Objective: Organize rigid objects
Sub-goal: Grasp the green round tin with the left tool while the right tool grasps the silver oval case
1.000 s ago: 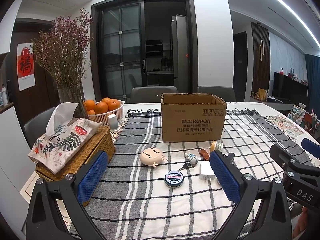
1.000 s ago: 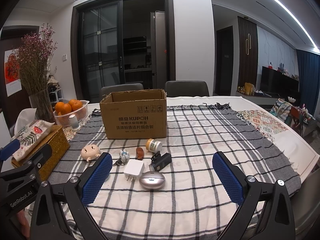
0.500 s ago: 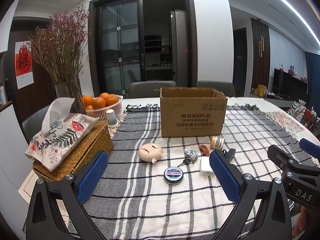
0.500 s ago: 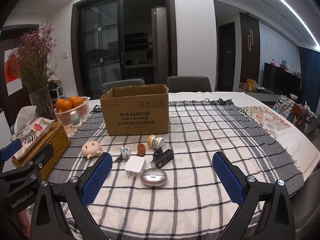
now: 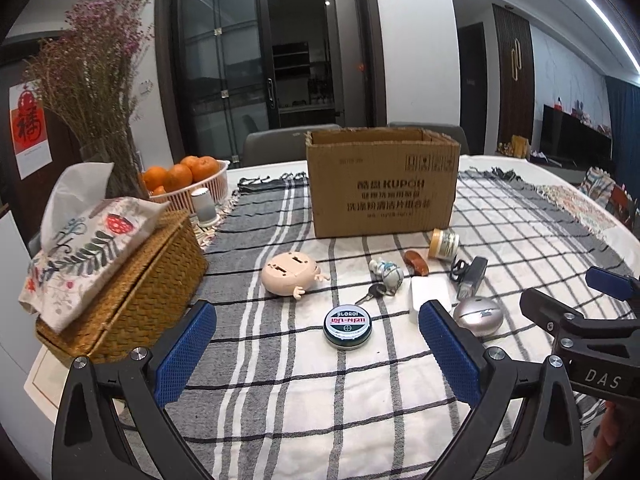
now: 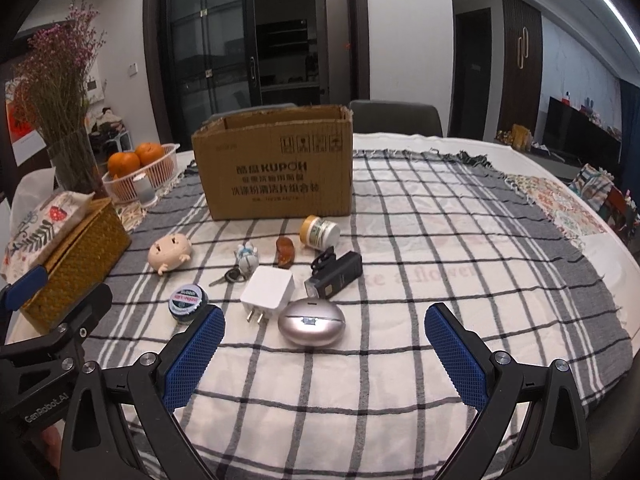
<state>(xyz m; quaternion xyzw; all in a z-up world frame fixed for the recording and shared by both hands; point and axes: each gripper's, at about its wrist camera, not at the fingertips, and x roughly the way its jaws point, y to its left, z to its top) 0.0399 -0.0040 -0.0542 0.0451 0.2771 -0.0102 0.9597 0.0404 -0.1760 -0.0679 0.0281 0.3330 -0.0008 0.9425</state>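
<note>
An open cardboard box (image 5: 382, 184) (image 6: 276, 168) stands on the checked tablecloth. In front of it lie small items: a round tin (image 5: 347, 326) (image 6: 187, 300), a pink doll head (image 5: 290, 274) (image 6: 170, 251), a keychain figure with key (image 5: 386, 274) (image 6: 245, 261), a white charger (image 6: 267, 294), a silver oval case (image 6: 313, 322) (image 5: 478, 315), a black device (image 6: 336, 274), a small jar (image 6: 320, 232) and a brown piece (image 6: 285, 252). My left gripper (image 5: 316, 346) is open above the cloth, just short of the tin. My right gripper (image 6: 325, 344) is open, just short of the silver case.
A wicker tissue box with a patterned cover (image 5: 120, 276) stands at the left. A basket of oranges (image 5: 188, 180) and a vase of dried flowers (image 5: 96, 92) stand behind it. Chairs are at the far side. The table edge curves at the right (image 6: 616, 248).
Both grippers have moved forward and lower toward the small items, which now look larger. Both stay open. Nothing on the table has moved.
</note>
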